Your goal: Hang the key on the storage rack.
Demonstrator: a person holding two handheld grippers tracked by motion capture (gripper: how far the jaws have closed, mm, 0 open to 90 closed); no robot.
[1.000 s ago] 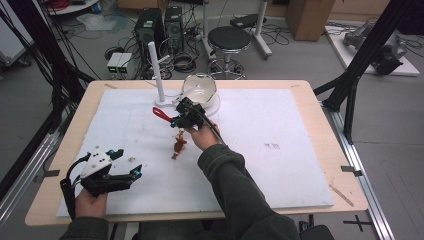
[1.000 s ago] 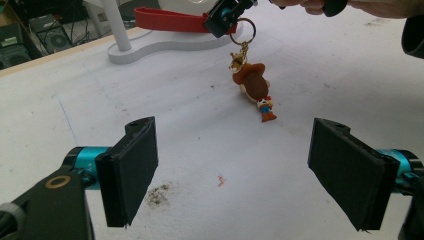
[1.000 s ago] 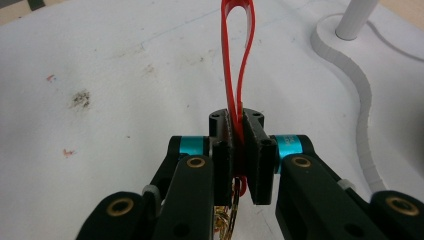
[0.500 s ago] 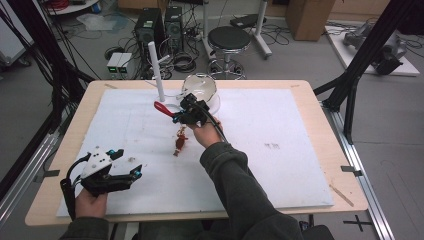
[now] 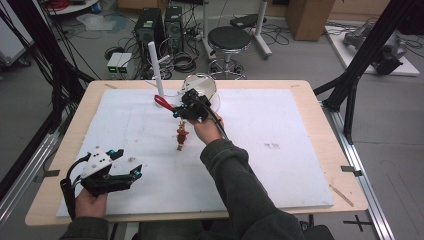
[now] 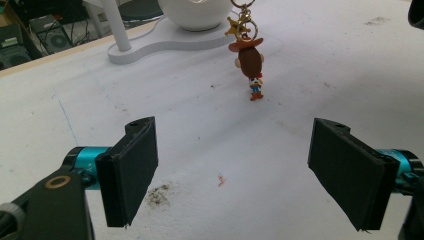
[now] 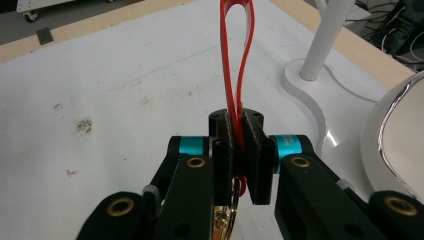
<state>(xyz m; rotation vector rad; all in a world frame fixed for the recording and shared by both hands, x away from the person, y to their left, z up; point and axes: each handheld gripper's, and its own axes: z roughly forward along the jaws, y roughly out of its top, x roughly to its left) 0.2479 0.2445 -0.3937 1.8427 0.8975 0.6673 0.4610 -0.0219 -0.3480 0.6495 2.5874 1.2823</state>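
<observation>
My right gripper (image 5: 179,112) is shut on the red strap loop (image 5: 163,102) of a keychain, a little above the white mat (image 5: 280,115), near its far middle. The loop (image 7: 235,60) sticks out past the closed pads, and a gold ring (image 7: 227,210) shows below them. A small cowboy figure (image 5: 181,136) hangs from the ring, its feet close to the mat. The figure (image 6: 251,62) also dangles ahead of my left gripper (image 6: 235,175). That left gripper (image 5: 134,173) rests open at the mat's near left, with nothing between its pads.
A white post (image 5: 155,65) on a flat white base (image 6: 165,40) stands just beyond the red loop. A shiny rounded bowl (image 5: 202,89) sits beside it, to the right gripper's far side. The person's dark sleeve (image 5: 240,190) crosses the mat's near middle.
My right gripper has carried the keychain a little farther from the person, toward the white post, and the figure has moved with it. The left gripper has stayed where it was.
</observation>
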